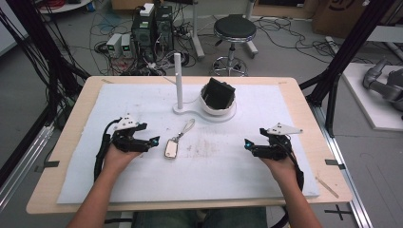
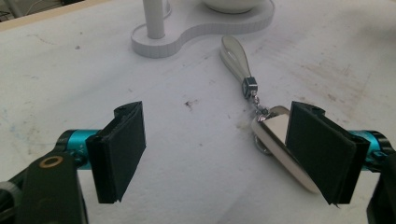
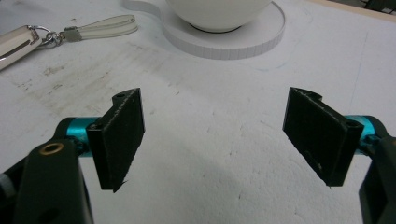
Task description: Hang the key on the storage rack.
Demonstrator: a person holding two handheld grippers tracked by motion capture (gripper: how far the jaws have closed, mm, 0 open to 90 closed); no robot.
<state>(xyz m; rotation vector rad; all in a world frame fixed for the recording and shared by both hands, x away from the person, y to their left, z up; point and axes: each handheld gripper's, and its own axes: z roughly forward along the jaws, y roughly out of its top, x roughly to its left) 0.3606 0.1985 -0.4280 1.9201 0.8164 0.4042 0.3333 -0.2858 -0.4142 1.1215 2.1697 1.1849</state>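
Keychain (image 1: 173,146) lies flat on the white mat (image 1: 214,166), at three o'clock of the left gripper (image 1: 153,141), whose jaws are spread wide. Right gripper (image 1: 247,144), equally spread, rests well apart at the keychain's three o'clock.

R gripper (image 3: 212,135) jaws wide apart; keyfob (image 3: 18,39) far left.

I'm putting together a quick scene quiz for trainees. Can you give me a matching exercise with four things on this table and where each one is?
Things:
1. keychain
2. white bowl
3. white post
4. right gripper

Places:
A. standing upright on the left end of the white base
B. lying flat beside the left gripper
C. holding a black object, on the round end of the base
D. resting open near the table's right side

Pairs: 1-B, 2-C, 3-A, 4-D
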